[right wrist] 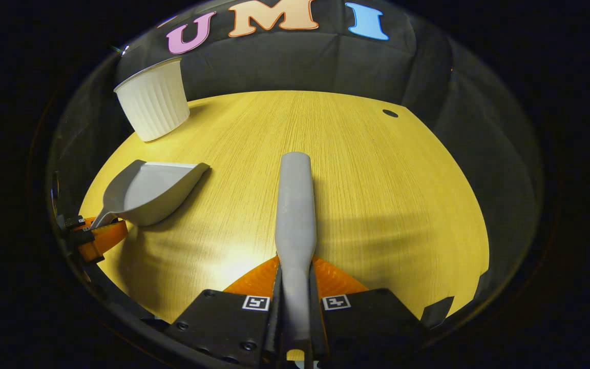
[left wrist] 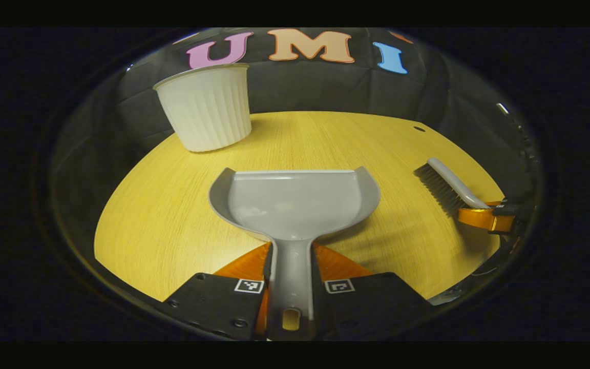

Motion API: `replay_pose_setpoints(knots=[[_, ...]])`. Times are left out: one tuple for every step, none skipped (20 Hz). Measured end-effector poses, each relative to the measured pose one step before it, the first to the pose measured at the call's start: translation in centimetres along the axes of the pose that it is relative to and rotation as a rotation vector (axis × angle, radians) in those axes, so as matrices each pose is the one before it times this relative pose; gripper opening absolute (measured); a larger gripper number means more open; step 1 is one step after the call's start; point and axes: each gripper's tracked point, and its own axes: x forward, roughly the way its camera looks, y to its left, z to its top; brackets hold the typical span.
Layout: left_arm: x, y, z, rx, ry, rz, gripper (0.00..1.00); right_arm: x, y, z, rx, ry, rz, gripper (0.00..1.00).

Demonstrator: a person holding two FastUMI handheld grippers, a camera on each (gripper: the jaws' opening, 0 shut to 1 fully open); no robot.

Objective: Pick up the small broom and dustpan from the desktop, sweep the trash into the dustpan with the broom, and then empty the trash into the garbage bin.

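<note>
On the wooden desk [right wrist: 377,205], the white ribbed garbage bin [left wrist: 208,110] stands upright at the far left, nearer the left tongs [left wrist: 291,287]; its inside is hidden. Those are clamped on the dustpan [left wrist: 295,202] handle, its tray pointing forward, seemingly empty. The right tongs [right wrist: 295,302] are clamped on the broom [right wrist: 295,205], its long axis straight ahead. I see no trash.

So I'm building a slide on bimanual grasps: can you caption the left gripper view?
Left gripper clamps the grey dustpan by its handle above the wooden desktop, facing the white bin.
</note>
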Motion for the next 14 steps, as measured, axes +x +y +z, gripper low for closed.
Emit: replay_pose_setpoints(knots=[[0.036,0.028,-0.138,0.00229,0.00286,0.00069,0.29,-0.057,-0.004,0.017,-0.00045,0.00151,0.00081,0.22],[-0.063,0.055,-0.088,0.00033,0.00086,0.00162,0.29,0.164,-0.034,-0.171,-0.00019,0.00064,0.00127,0.22],[0.02,-0.048,0.069,0.0006,-0.00529,-0.00052,0.28,-0.025,0.027,0.018,0.00034,0.00444,0.00138,0.23],[-0.158,-0.165,-0.117,0.00241,0.0001,-0.00396,0.31,-0.089,0.04,-0.046,0.00273,-0.00468,0.00111,0.23],[0.11,-0.149,-0.024,0.00419,-0.00856,-0.0078,0.34,-0.287,0.042,0.092,0.00003,-0.00303,0.00529,0.25],[-0.103,-0.245,-0.093,0.00332,-0.00208,-0.01508,0.36,-0.18,-0.029,0.054,-0.00257,-0.00958,0.00274,0.26],[-0.093,-0.196,-0.126,0.0047,-0.00171,-0.00855,0.41,-0.153,-0.058,-0.007,-0.00667,-0.00508,0.0036,0.28],[-0.18,0.044,0.052,0.00642,-0.00904,0.00074,0.49,-0.129,0.094,-0.122,-0.00341,-0.00666,0.00312,0.35],[-0.28,0.125,0.455,0.00353,-0.01954,0.00462,0.62,-0.529,0.218,0.334,-0.00298,-0.01391,0.00343,0.41],[-0.828,0.117,0.46,0.01043,-0.03255,0.01553,0.8,-0.359,0.156,0.5,-0.00286,-0.02185,0.00302,0.59],[0.151,-0.007,0.688,0.01298,-0.03073,0.00007,0.99,-0.603,0.047,0.425,-0.00414,-0.01954,0.0038,0.76],[-0.158,0.306,0.821,0.01804,-0.04207,0.01709,0.94,-0.902,-0.143,0.458,-0.00804,-0.03227,-0.00328,0.87],[-0.328,0.627,1.034,0.02466,-0.04278,0.03137,0.93,-1.009,-0.39,0.972,-0.01201,-0.04596,-0.00419,0.89],[-0.322,0.629,1.213,0.02201,-0.04725,0.03702,0.94,-1.131,-0.274,1.07,-0.00948,-0.05561,0.00038,0.94]])
